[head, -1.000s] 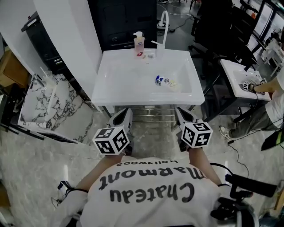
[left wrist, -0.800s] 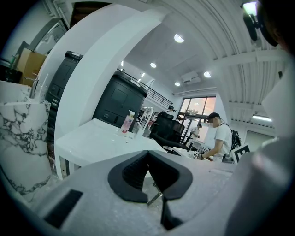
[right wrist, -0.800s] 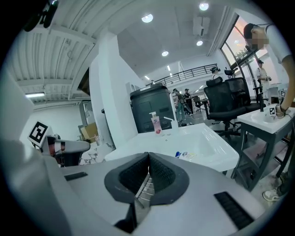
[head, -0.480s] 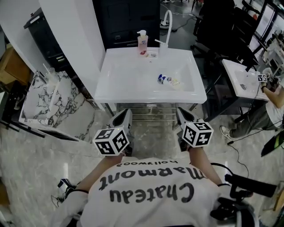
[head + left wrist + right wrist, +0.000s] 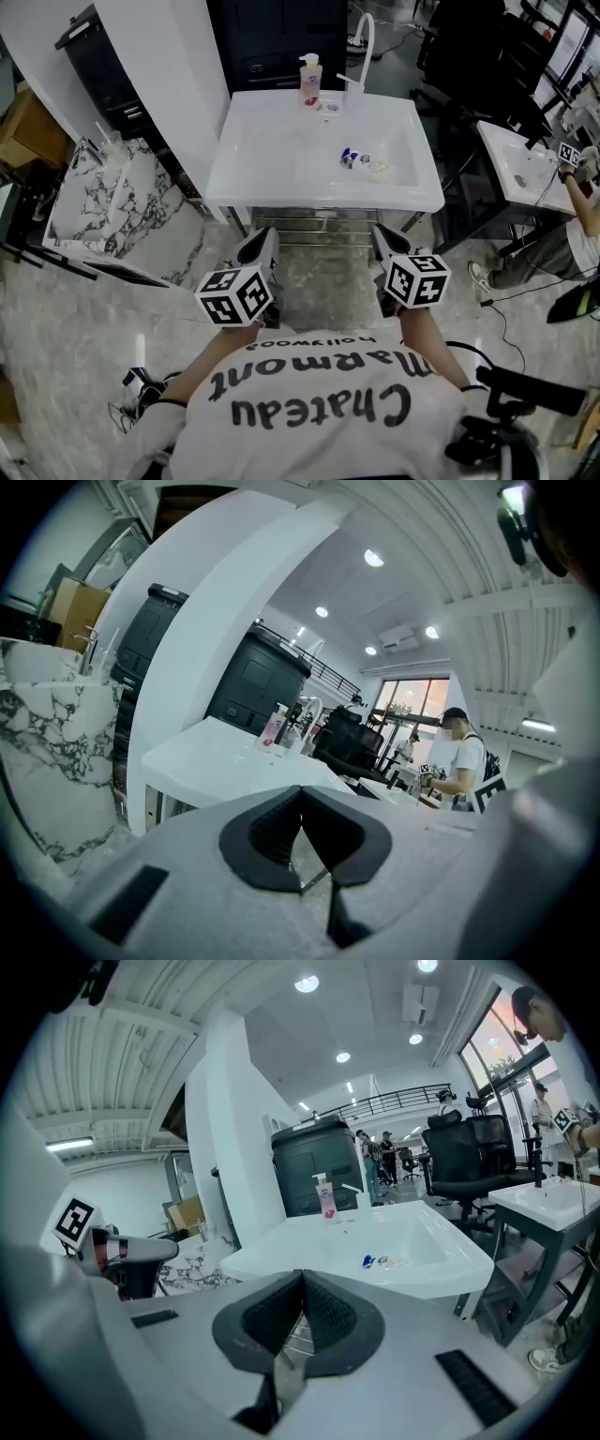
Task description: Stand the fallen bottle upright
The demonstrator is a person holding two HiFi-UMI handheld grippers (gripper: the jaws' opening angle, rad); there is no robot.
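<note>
– Looking along the front rim of the white sink point(image 5: 281, 192): open floor point(image 5: 319, 281) between it and both grippers, a marble basin point(image 5: 103, 211) off to the left, and a second sink point(image 5: 511, 164) and a black chair point(image 5: 464, 1162) to the right.
– What's in the bowl?
– The fallen bottle point(image 5: 361, 161), small, blue cap, on its side in the right half of the basin. A pink pump bottle point(image 5: 310, 80) stands upright on the back ledge, just beside the white faucet point(image 5: 364, 42).
– And the grippers?
– Left gripper point(image 5: 264, 246): jaws together, nothing between them. Right gripper point(image 5: 384, 244): the same, pads tip to tip, empty. Both hang short of the sink's front rim, well apart from the bottle, which lies ahead, nearer the right gripper's side.
</note>
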